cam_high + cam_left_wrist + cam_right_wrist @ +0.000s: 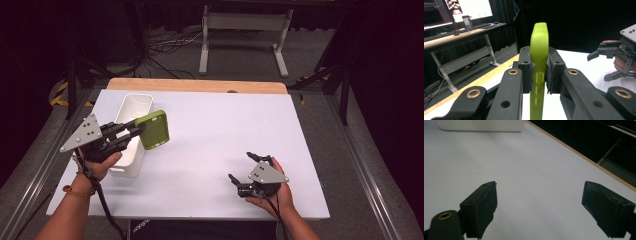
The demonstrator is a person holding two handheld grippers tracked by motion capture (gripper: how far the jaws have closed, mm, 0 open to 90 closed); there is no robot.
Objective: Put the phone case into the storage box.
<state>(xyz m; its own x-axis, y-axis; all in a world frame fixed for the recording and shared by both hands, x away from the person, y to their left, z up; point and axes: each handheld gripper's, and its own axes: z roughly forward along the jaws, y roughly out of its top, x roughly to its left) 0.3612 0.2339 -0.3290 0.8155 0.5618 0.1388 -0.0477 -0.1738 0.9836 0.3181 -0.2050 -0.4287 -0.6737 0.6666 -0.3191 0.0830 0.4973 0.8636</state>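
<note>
A green phone case (153,129) hangs in the air beside the right rim of a long white bin (131,132), clamped in my left gripper (138,131). In the left gripper view the case (539,50) stands edge-on, and both black pads (525,68) press on it. My right gripper (241,166) rests near the table's front right, held in a hand, jaws spread wide. In the right gripper view its pads (484,203) stand far apart over bare white tabletop (529,170) with nothing between them.
The white table (225,125) has a wooden strip (200,85) along its far edge. A white desk frame (245,35) and cables stand on the floor behind. The left gripper view shows a desk with monitors (461,10) and my right gripper (614,60) farther off.
</note>
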